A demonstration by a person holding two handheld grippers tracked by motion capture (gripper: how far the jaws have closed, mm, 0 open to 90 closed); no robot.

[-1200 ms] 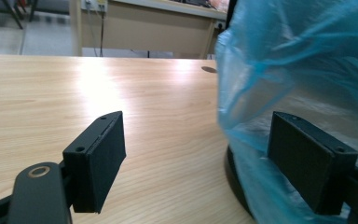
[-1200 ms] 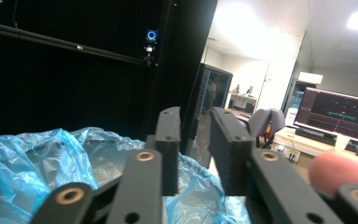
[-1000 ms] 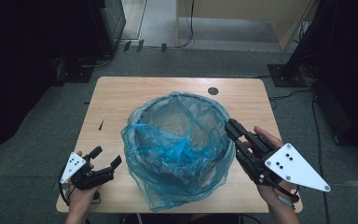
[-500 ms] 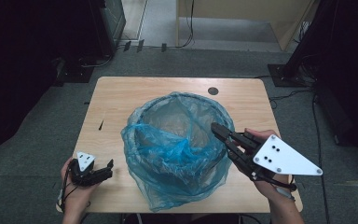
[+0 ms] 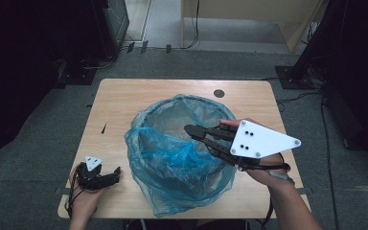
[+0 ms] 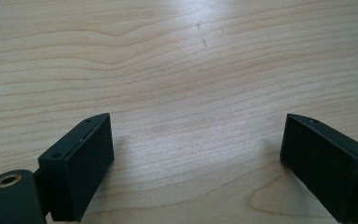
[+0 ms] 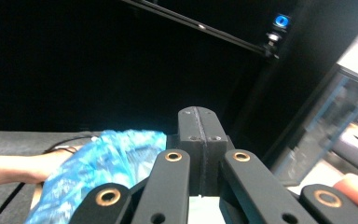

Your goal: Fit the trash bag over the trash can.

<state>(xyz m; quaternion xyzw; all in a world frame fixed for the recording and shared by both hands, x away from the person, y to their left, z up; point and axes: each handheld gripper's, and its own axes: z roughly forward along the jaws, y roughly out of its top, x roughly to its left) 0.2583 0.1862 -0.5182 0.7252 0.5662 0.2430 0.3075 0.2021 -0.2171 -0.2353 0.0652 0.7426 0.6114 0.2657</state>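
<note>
No text, label, brand, number or sign can be read on the wooden table (image 5: 124, 103), on the blue plastic bag (image 5: 172, 163), or on the grey three-cornered plate (image 5: 261, 140) of the right gripper (image 5: 188, 128).

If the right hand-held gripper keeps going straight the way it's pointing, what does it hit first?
Probably the blue plastic bag lining the bin. In the high view the shut right hand-held gripper points left across the bin's open mouth, so the bag's far-side rim lies in its line. How high it sits above the rim is unclear.
</note>
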